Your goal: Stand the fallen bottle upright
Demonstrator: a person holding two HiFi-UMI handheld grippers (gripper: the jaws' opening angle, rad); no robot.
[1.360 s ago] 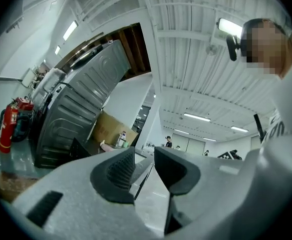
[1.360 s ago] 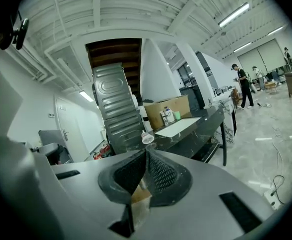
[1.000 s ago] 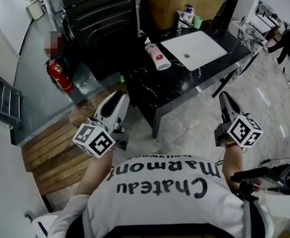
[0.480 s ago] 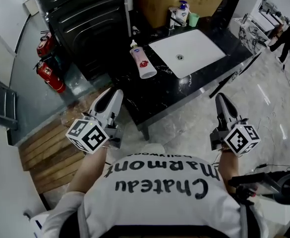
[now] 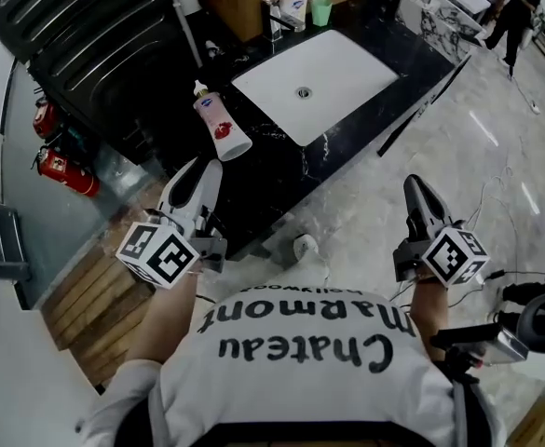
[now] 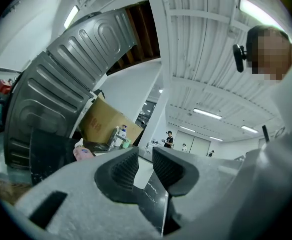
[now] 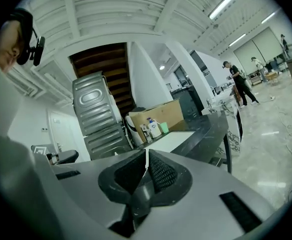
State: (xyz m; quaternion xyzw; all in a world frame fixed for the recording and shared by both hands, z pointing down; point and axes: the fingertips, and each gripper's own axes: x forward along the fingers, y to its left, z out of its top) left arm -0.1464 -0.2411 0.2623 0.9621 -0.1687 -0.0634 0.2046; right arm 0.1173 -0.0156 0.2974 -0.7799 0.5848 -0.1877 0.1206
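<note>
A: Is the bottle (image 5: 223, 127) standing?
B: Not yet. It lies on the desk (image 5: 281, 170) beside the sink (image 5: 314, 87). Left tongs (image 5: 196, 168) are narrow and empty, right tongs (image 5: 415, 184) are closed — both well apart from it.

Fallen pump bottle (image 5: 222, 127) now lies just ahead of the left gripper (image 5: 196, 169) fingertips, no longer well ahead. Those fingertips now reach the black counter (image 5: 281, 177) edge, not the floor. Right gripper (image 5: 417, 190) fingertips are nearer the counter's front, still apart.
</note>
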